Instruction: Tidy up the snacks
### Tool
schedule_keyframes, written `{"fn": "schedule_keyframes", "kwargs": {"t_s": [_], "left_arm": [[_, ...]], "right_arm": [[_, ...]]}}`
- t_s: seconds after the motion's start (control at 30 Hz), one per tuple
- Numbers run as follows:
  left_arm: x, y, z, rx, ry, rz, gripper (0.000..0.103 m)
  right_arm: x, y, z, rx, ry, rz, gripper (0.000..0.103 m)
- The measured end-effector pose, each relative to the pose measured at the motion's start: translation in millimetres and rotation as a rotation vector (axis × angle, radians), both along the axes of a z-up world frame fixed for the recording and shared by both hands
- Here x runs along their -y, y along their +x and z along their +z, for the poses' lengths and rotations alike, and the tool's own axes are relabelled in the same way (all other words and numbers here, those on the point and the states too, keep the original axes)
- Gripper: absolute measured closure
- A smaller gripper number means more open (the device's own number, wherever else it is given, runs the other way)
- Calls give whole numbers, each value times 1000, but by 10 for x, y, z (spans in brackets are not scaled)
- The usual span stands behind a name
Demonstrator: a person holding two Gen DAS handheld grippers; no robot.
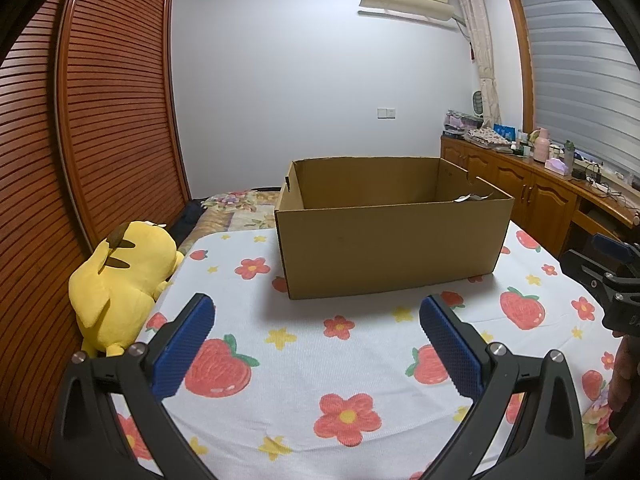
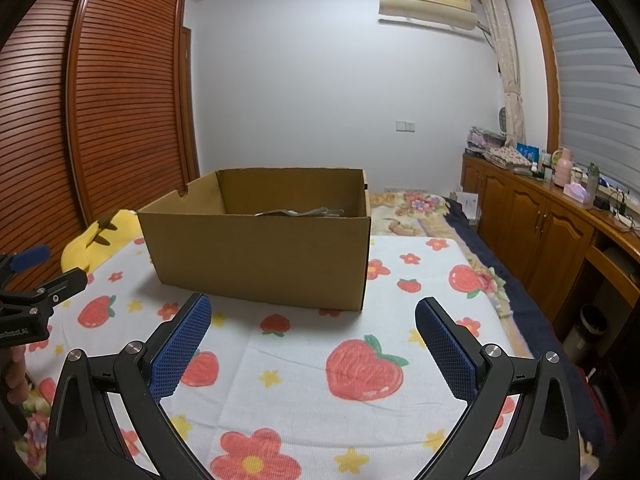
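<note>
Cardboard box [image 1: 390,236] on strawberry-print cloth [image 1: 304,364]. Left gripper [image 1: 316,312] and right gripper [image 2: 313,314], near the box's front, hold nothing, fingers spread. Yellow plush toy [image 1: 120,276] left of box.

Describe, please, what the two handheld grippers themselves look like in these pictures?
Both look identical: the left gripper and right gripper have matte black, triangular cut-out frames with silver round bolts at the joints. Each finger carries a flat blue pad with a fine grid texture. The left gripper's side bears partly hidden white lettering. No cables or sleeves show.
</note>
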State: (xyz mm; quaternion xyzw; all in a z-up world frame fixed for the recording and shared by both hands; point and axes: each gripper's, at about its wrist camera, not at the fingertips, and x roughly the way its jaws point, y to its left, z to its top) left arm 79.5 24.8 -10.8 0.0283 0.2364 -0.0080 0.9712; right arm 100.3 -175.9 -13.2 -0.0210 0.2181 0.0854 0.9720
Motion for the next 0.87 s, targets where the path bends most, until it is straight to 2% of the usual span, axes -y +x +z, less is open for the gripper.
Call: {"fn": "schedule_keyframes", "kwargs": {"t_s": [0.87], "left_arm": [[2,-12,29,11,9,5,0]], "right_arm": [[0,-6,5,2,1,-1,0]]}}
